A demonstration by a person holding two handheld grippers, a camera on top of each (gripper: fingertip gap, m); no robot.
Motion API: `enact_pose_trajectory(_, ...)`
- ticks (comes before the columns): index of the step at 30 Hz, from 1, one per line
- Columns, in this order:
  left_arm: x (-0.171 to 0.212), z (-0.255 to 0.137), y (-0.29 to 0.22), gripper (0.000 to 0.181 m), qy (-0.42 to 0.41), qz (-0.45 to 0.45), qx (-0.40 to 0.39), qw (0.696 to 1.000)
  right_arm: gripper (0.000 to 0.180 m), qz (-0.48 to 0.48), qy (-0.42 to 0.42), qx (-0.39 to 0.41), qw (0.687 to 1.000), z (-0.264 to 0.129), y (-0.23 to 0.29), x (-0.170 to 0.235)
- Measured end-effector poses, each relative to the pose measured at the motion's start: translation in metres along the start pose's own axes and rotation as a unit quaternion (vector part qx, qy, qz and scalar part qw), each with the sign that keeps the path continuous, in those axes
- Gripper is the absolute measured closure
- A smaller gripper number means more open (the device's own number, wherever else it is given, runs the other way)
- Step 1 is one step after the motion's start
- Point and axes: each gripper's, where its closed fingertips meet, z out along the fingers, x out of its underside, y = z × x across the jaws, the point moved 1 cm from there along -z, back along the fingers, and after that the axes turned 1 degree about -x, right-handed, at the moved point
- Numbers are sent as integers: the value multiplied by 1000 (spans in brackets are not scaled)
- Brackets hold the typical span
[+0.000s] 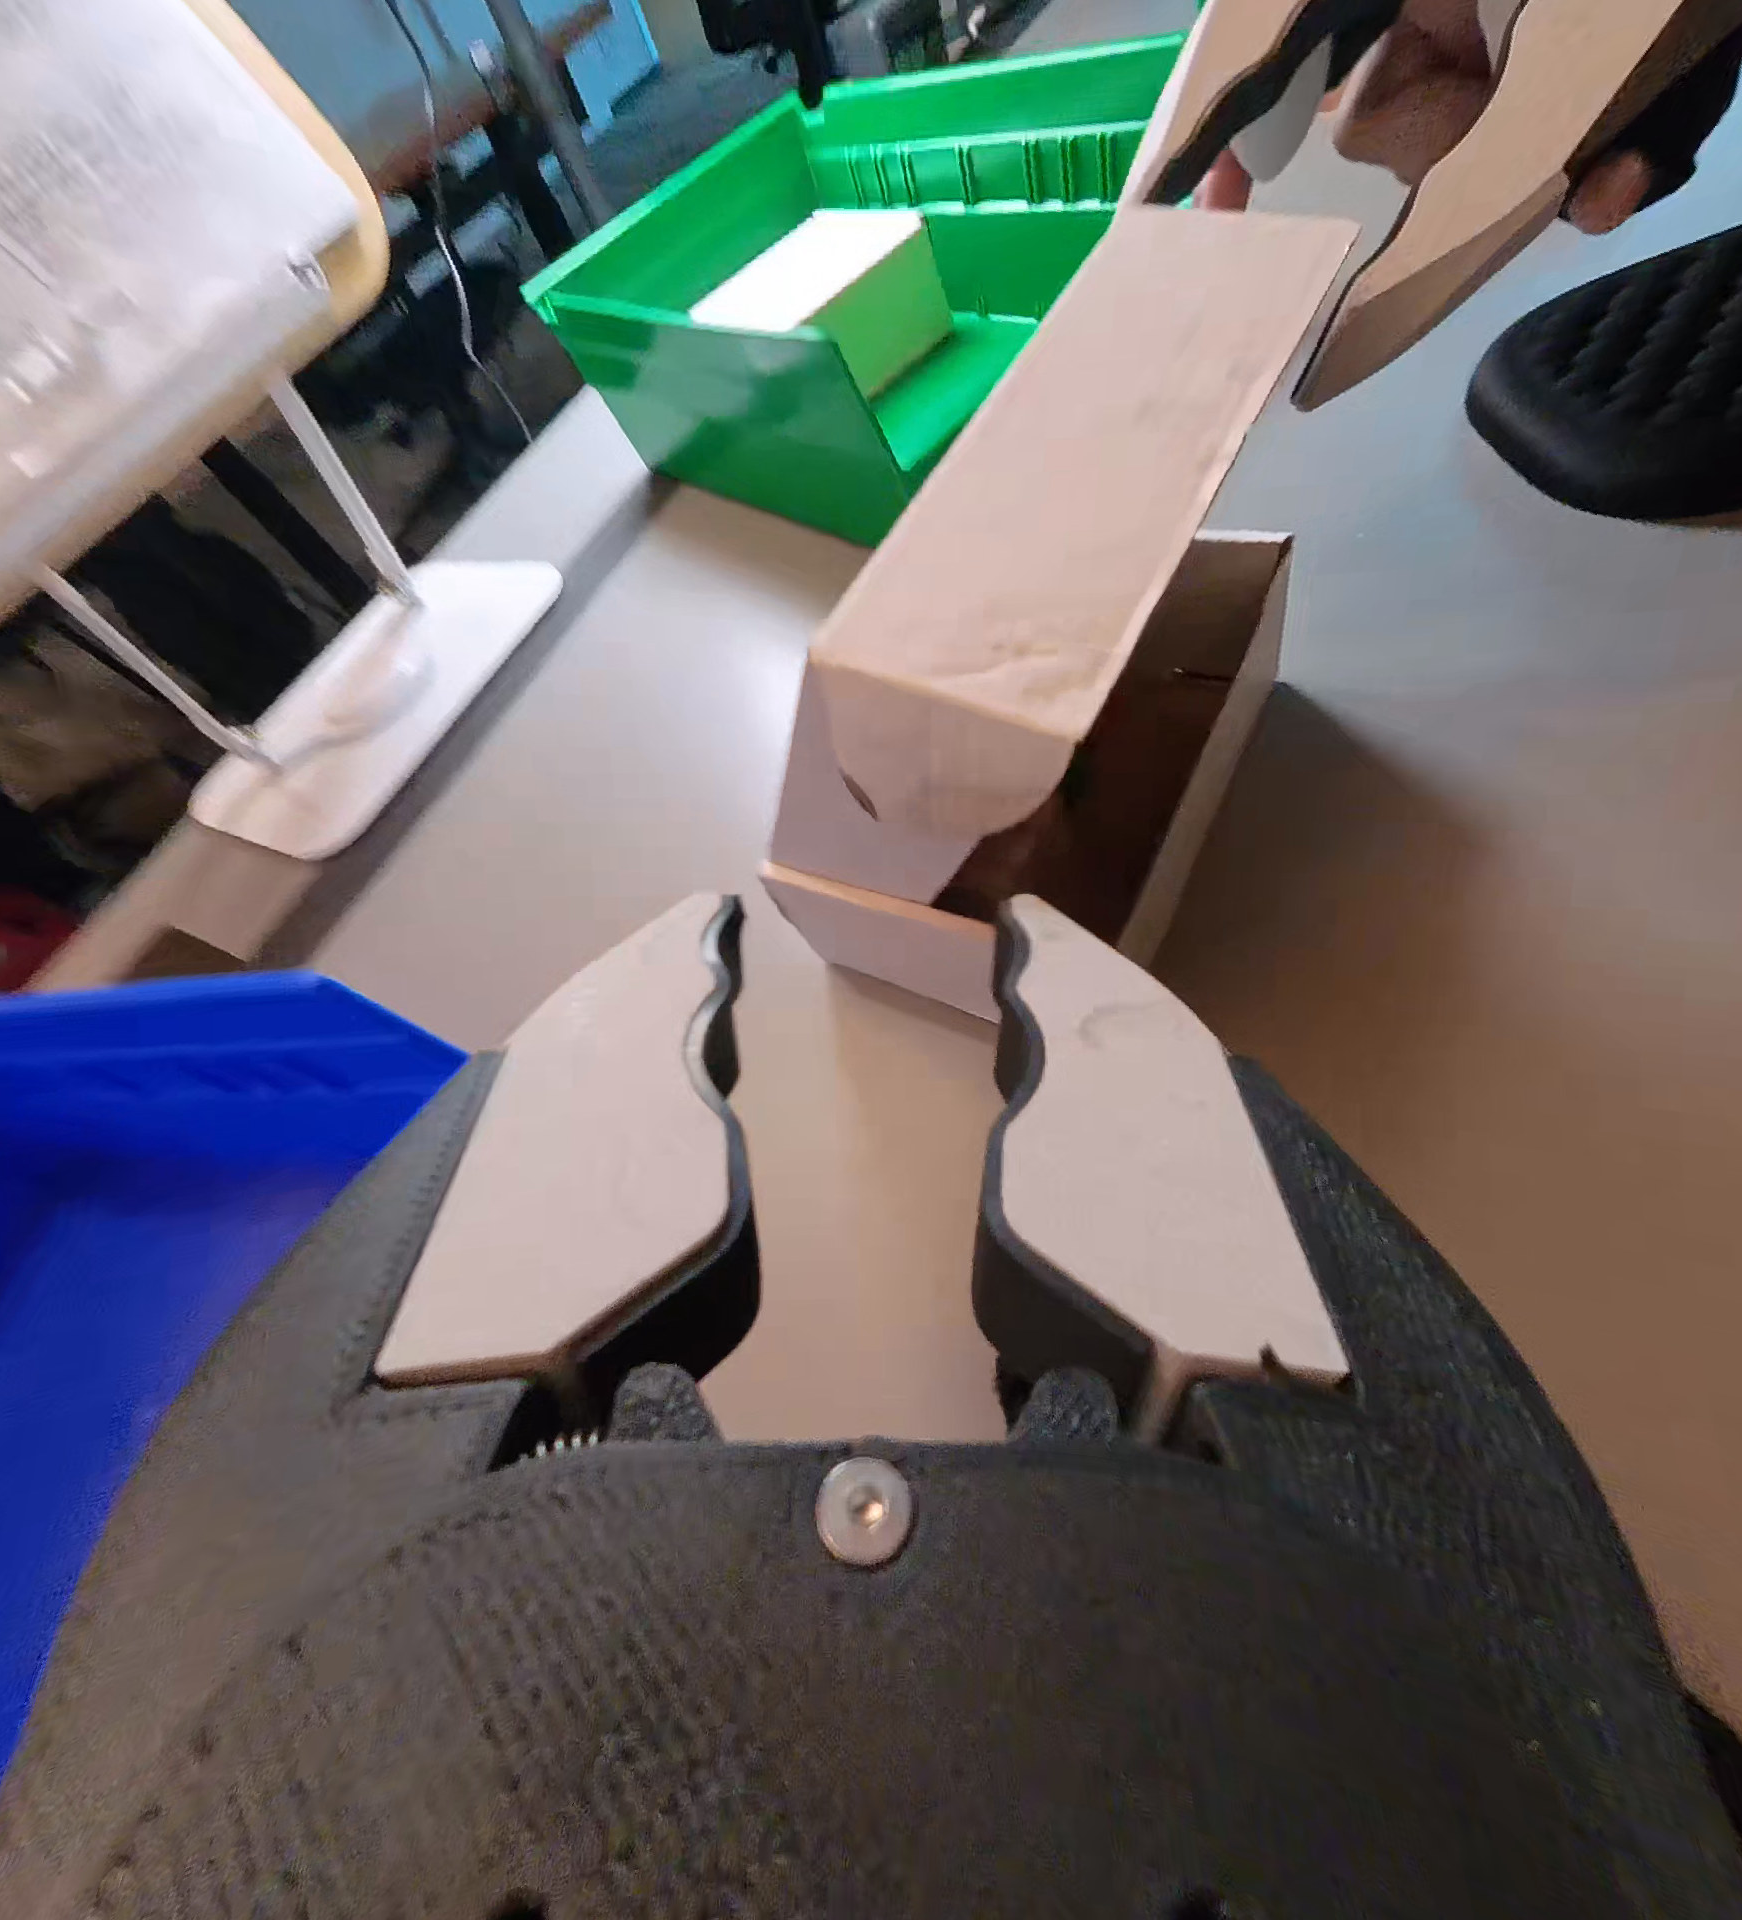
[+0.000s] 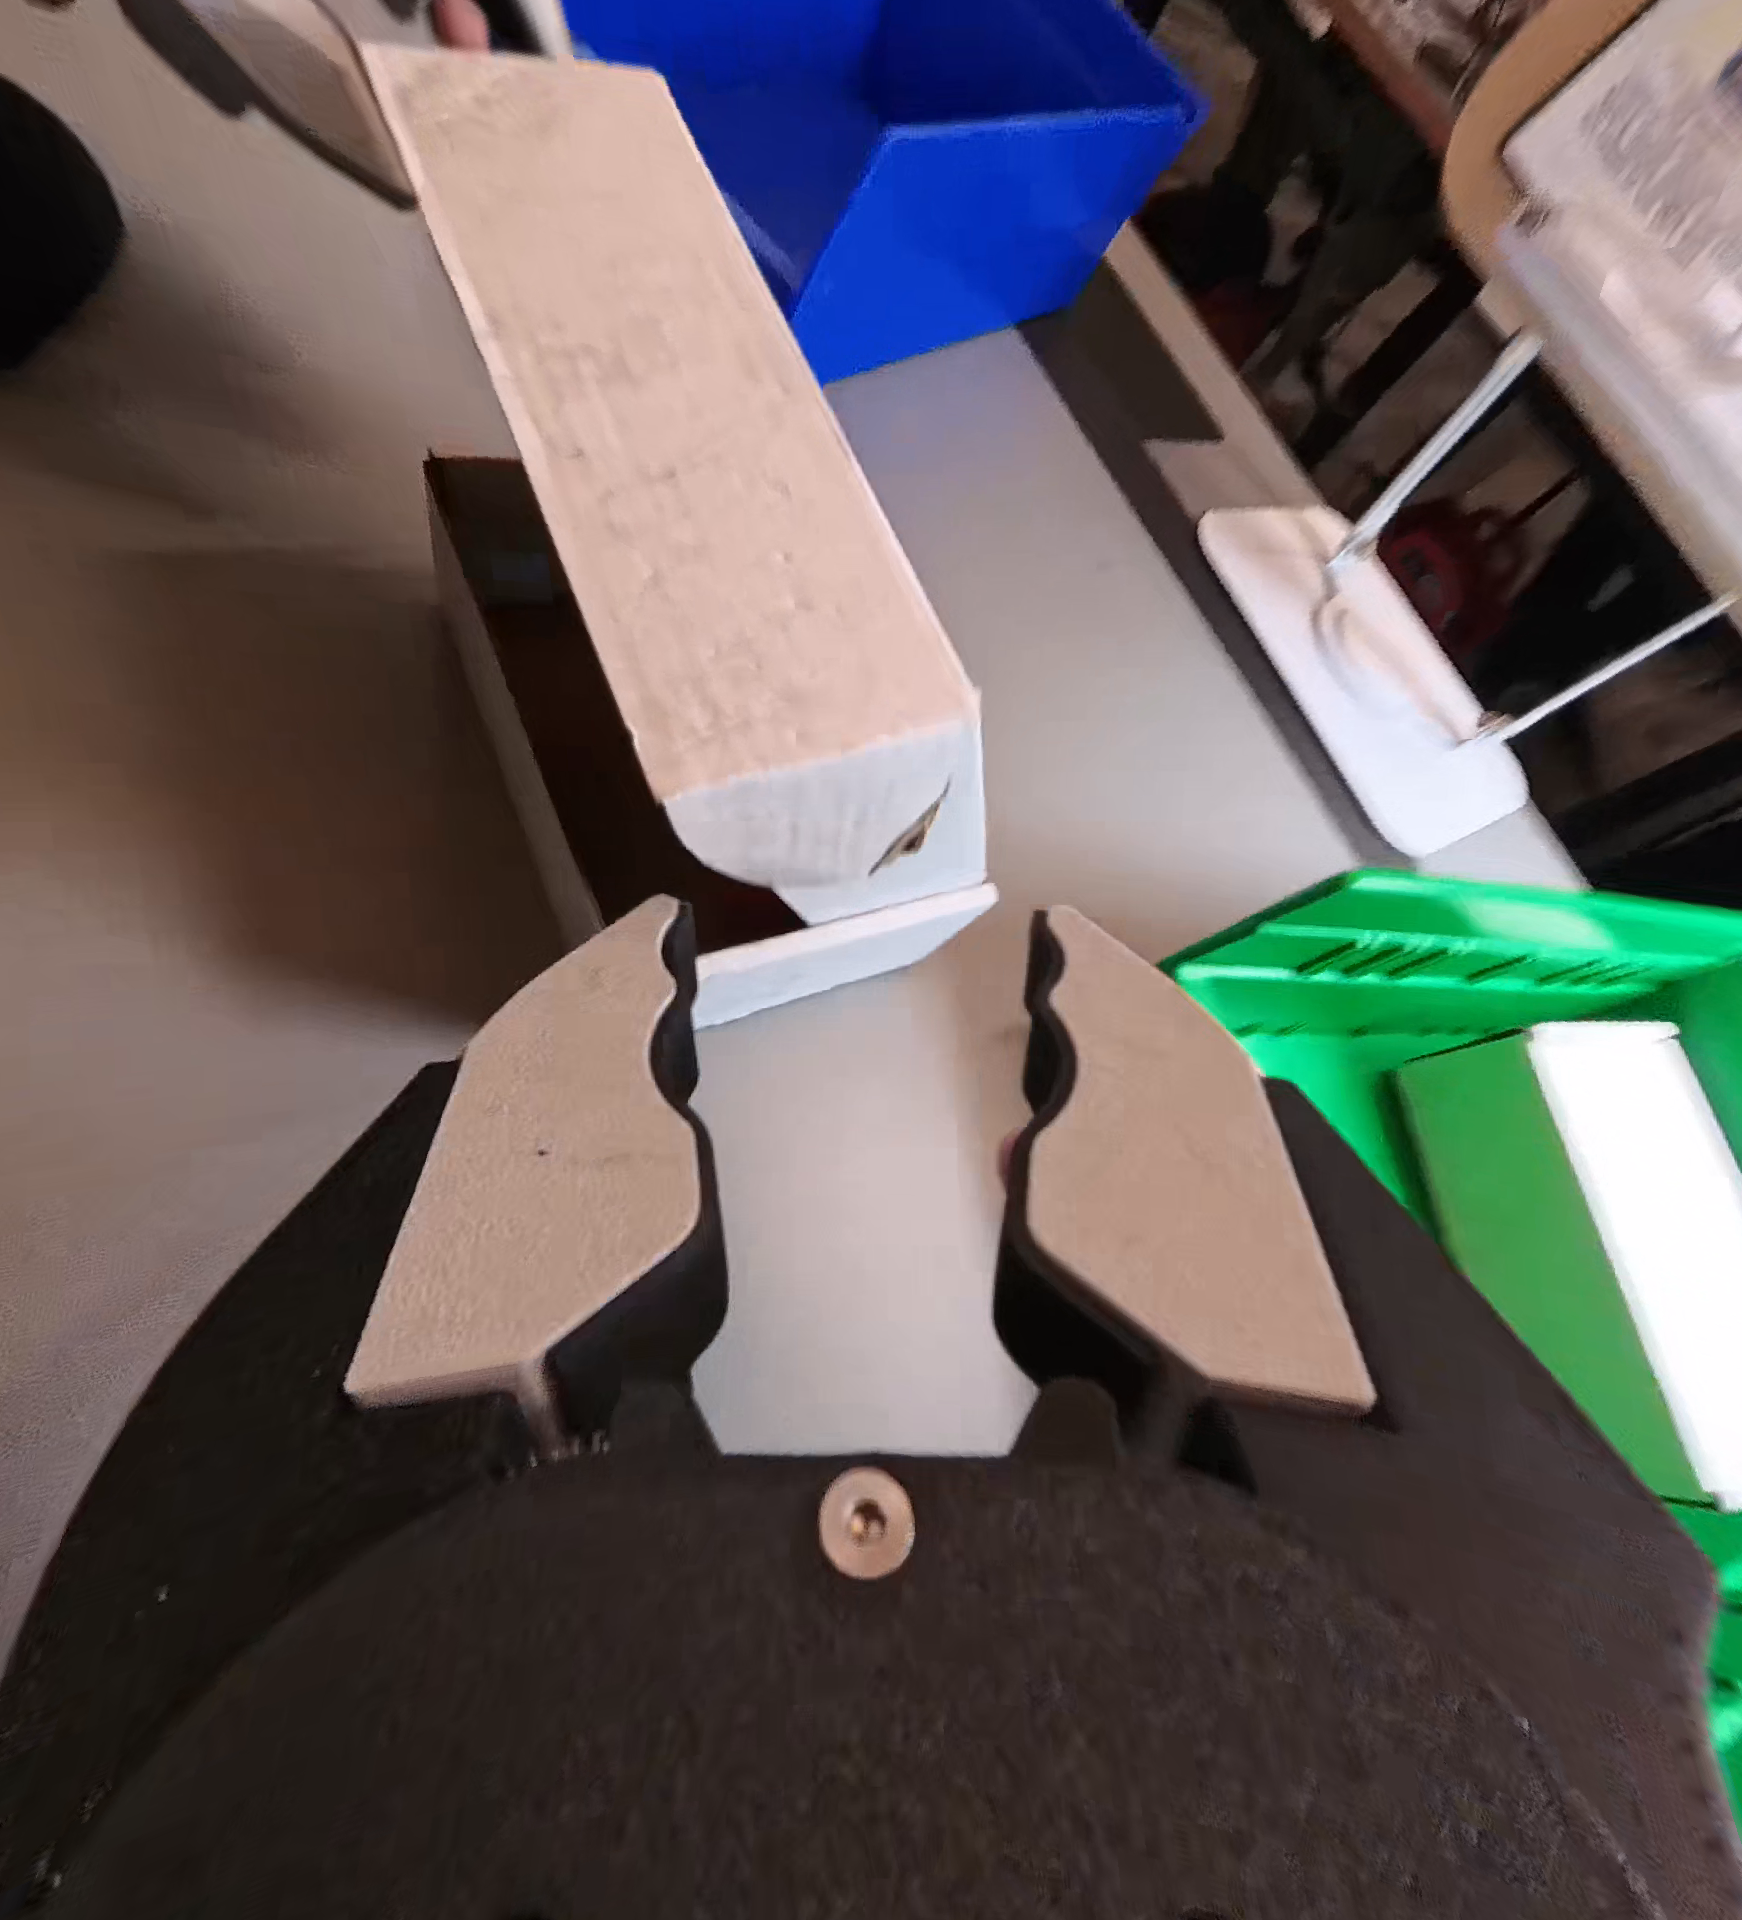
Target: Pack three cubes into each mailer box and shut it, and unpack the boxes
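Observation:
A white mailer box (image 1: pixel 1043 520) lies lengthwise in the middle of the grey table (image 1: pixel 1469 935), its lid half raised and tilted over the brown inside (image 1: pixel 1199 707). No cubes show; the lid hides what is in the box. My left gripper (image 1: pixel 872 935) is open and empty, its tips at the box's near end wall (image 1: pixel 888 940). My right gripper (image 2: pixel 859 935) is open and empty at the opposite end of the same box (image 2: pixel 680 468). It also shows in the left wrist view (image 1: pixel 1366 177), above the far end of the lid.
A green bin (image 1: pixel 742 416) beyond the box holds a closed white box (image 1: pixel 825 281); the right wrist view shows both (image 2: pixel 1366 966) (image 2: pixel 1698 1247). A blue bin (image 1: pixel 119 1195) (image 2: pixel 950 187) is by my left gripper. A white stand base (image 1: pixel 368 707) sits at the table edge, a black mesh object (image 1: pixel 1677 364) opposite. Left tips to right tips: about 20 cm.

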Motion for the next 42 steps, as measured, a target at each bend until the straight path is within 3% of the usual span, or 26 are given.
enact_pose_trajectory(4, -21, 2, 2, 116, -12, 73, -9, 997, 108, -86, 10, 15, 996, 1, 4, -24)
enact_pose_trajectory(9, -24, 19, -16, 120, 2, 139, 6, 990, 114, -161, 59, -7, 985, 15, 16, -23)
enact_pose_trajectory(12, -12, 23, -30, 128, 18, 139, 31, 990, 119, -163, 74, -34, 983, 16, 25, -15)
enact_pose_trajectory(21, 32, 29, -73, 131, 93, 92, 103, 986, 111, -162, 131, -111, 972, 22, 63, 24)
enact_pose_trajectory(27, 30, 28, -76, 132, 117, 35, 96, 988, 112, -182, 141, -79, 970, 29, 67, 32)
enact_pose_trajectory(37, 34, 22, -84, 147, 136, 103, 21, 985, 120, -221, 94, 7, 971, 23, 67, 28)
enact_pose_trajectory(42, 42, 25, -89, 150, 153, 64, 29, 986, 128, -246, 87, 24, 965, 25, 73, 30)
